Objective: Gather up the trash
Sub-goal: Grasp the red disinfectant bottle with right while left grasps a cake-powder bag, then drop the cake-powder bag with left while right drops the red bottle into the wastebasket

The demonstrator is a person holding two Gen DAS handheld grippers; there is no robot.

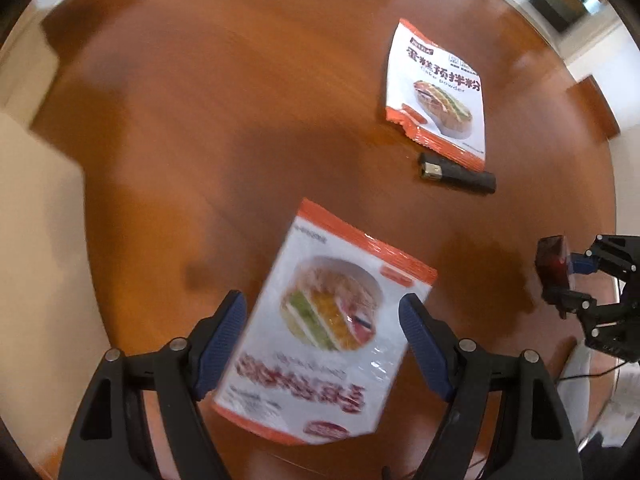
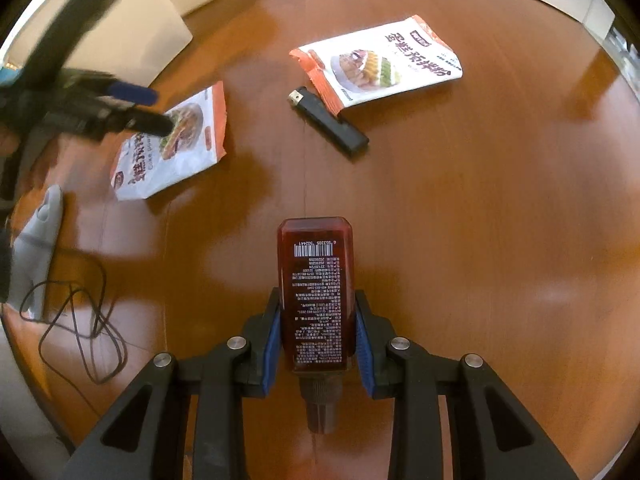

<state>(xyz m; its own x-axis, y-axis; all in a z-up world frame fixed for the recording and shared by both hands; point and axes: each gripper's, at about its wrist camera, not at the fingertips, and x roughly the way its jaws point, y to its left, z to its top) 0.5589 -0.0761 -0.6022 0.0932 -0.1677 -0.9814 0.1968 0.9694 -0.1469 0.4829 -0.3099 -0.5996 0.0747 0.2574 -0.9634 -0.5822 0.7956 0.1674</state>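
A white-and-orange cake powder packet (image 1: 328, 320) lies flat on the round wooden table (image 1: 192, 112). My left gripper (image 1: 322, 314) hovers over it, pointing down, open, one finger on each side of the packet and neither pad pressing it. In the right wrist view the left gripper (image 2: 158, 110) hangs over that packet (image 2: 176, 152). My right gripper (image 2: 318, 320) is shut on a dark red plastic bottle (image 2: 316, 280), cap toward the camera, held just above the table. That bottle (image 1: 554, 264) also shows at the left wrist view's right edge. A second packet (image 1: 436, 92) (image 2: 384, 60) lies farther off.
A black lighter (image 1: 458, 172) (image 2: 328, 122) lies beside the second packet. A thin black cable (image 2: 80, 320) loops near the table's left edge, by a grey object (image 2: 40, 232). A pale cushioned seat (image 2: 120, 32) stands beyond the table.
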